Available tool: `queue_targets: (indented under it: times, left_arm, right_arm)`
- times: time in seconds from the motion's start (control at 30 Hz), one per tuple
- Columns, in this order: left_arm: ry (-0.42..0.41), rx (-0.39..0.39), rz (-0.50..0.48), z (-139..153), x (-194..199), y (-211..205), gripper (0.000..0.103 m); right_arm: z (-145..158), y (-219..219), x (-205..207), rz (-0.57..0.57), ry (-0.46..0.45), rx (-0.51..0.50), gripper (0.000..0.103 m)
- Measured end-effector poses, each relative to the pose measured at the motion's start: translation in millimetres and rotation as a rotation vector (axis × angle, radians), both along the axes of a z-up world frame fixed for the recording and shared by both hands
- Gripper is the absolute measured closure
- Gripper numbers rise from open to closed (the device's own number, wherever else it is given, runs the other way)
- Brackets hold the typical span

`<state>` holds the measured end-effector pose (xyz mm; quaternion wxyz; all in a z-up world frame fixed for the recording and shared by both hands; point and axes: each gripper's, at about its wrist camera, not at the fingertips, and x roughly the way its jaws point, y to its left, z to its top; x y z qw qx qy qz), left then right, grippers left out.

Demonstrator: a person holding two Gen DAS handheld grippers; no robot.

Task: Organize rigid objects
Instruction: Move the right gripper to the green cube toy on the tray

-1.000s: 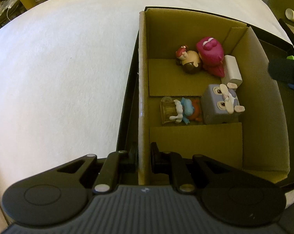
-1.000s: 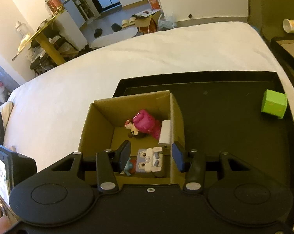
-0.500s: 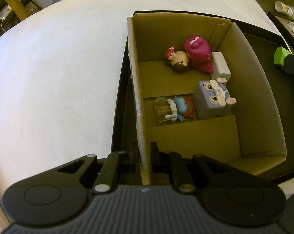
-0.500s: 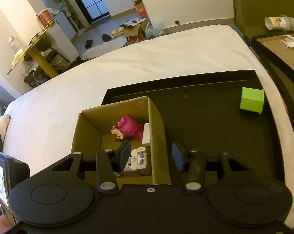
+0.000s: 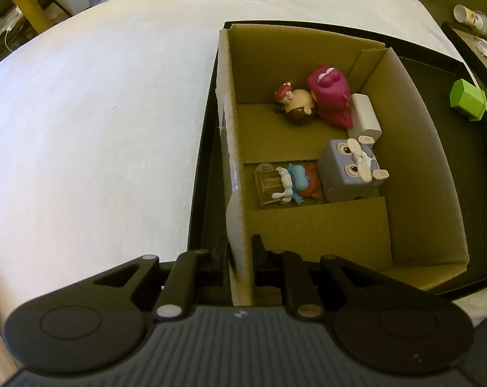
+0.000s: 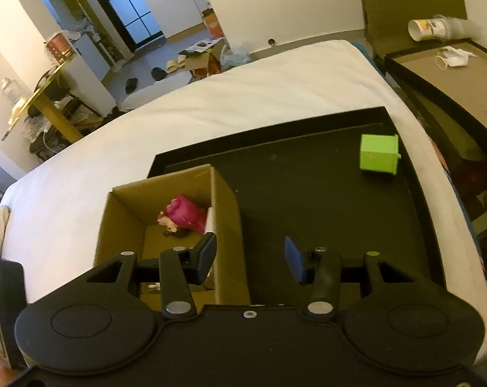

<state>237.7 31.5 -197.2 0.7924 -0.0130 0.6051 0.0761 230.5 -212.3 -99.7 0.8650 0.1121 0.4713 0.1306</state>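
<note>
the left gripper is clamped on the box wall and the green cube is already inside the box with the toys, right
Not quite. The left gripper is clamped on the box wall, but the green cube sits outside the box, on the black tray. The right wrist view shows it.

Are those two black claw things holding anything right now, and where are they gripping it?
The left gripper pinches the cardboard box by the top edge of its near side wall. The right gripper is open and holds nothing.
</note>
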Motion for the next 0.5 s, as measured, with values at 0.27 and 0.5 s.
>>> queue_targets:
  times: [0.27, 0.5]
  left_arm:
    - [0.006, -0.007, 0.029, -4, 5, 4, 0.091]
    - [0.001, 0.006, 0.048, -9, 9, 5, 0.091]
  right_arm:
    - [-13, -18, 4, -0.036, 0.015, -0.019, 0.052]
    - [-23, -41, 14, -0.102, 0.013, -0.033, 0.048]
